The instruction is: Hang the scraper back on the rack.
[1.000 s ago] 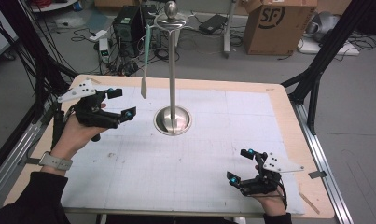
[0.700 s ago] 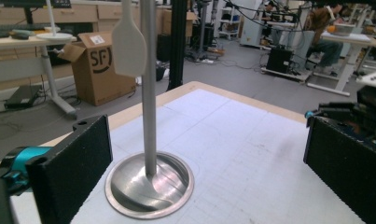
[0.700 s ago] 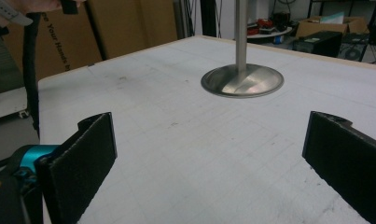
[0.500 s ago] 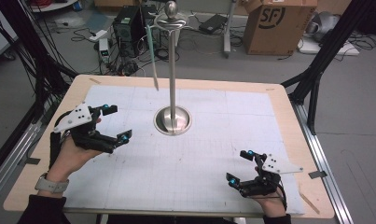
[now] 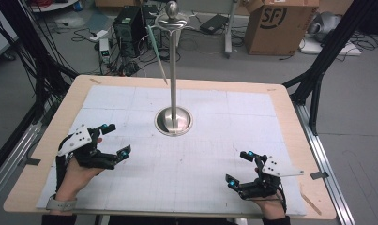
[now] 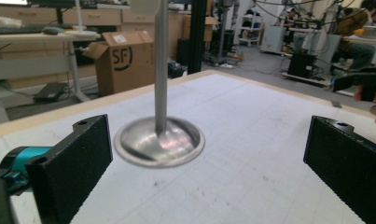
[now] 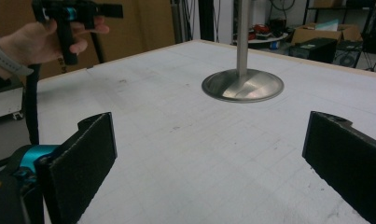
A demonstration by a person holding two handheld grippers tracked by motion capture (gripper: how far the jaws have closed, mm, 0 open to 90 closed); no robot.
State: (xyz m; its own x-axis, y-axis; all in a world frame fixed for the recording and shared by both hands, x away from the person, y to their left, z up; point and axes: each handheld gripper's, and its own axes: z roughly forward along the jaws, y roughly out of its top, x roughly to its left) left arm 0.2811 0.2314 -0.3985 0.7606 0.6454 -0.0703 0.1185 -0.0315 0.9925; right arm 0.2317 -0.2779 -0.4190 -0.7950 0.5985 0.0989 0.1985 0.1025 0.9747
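Grippers rest low on the white mat, near the person: left gripper [image 5: 112, 140] and right gripper [image 5: 239, 168], each with jaws wide apart and holding nothing. Farther off stands the metal stand [image 5: 173, 70], a thin spoon-like tool [image 5: 157, 52] hanging from its top. It looks like a step just ended; any next move means reaching toward the stand.

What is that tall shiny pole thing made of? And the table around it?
The pole stand looks like polished metal, probably steel: its round base shines and mirrors light. The table shows a pale wood-like rim, likely plywood. The white mat on it looks like matte paper or plastic with faint grid lines; I cannot tell which.
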